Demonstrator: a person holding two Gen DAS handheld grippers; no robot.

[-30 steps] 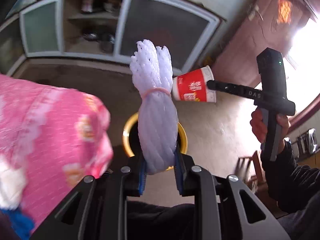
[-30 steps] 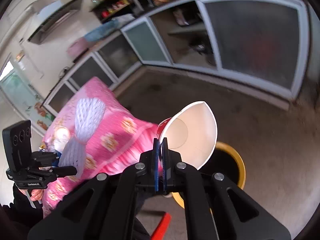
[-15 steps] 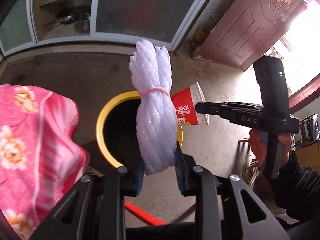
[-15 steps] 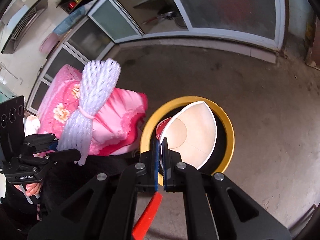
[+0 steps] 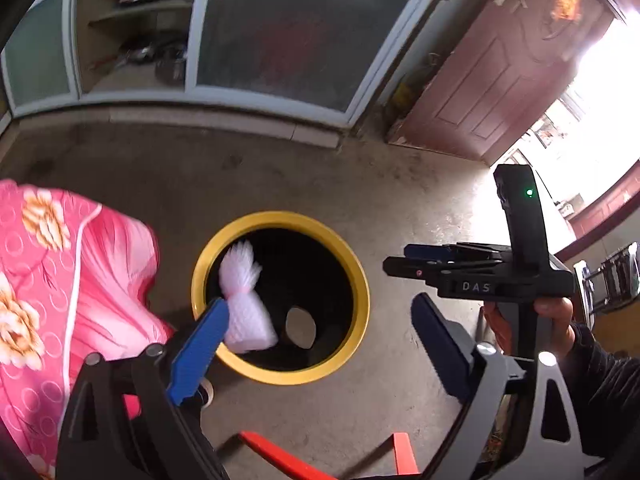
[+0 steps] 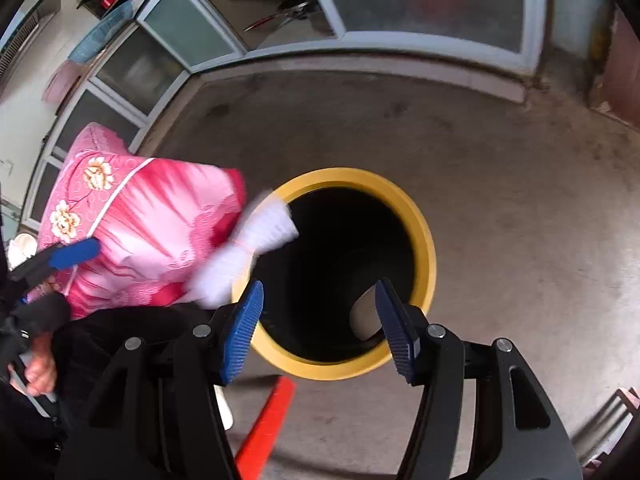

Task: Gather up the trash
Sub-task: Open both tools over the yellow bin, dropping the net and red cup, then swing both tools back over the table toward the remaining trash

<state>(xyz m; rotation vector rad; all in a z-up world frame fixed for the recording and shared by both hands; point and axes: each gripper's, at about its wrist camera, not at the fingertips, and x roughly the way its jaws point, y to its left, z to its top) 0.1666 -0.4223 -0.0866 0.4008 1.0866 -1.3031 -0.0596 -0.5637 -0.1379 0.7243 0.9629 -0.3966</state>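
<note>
A black bin with a yellow rim stands on the concrete floor below both grippers. My left gripper has its jaws opening wide and grips nothing. The white foam net bundle is blurred, loose beside the left pad, dropping over the bin's near-left rim. My right gripper is also opening, with nothing between its pads. The paper cup lies deep inside the bin.
A pink floral quilt bulges at the left, next to the bin. A red bar lies on the floor near me. Glass-door cabinets line the far wall, a brown door at right. A hand holds the right gripper.
Both grippers sank toward the bin, then opened. The foam net left the left jaws and falls at the rim; the cup left the right jaws and lies inside the bin.
</note>
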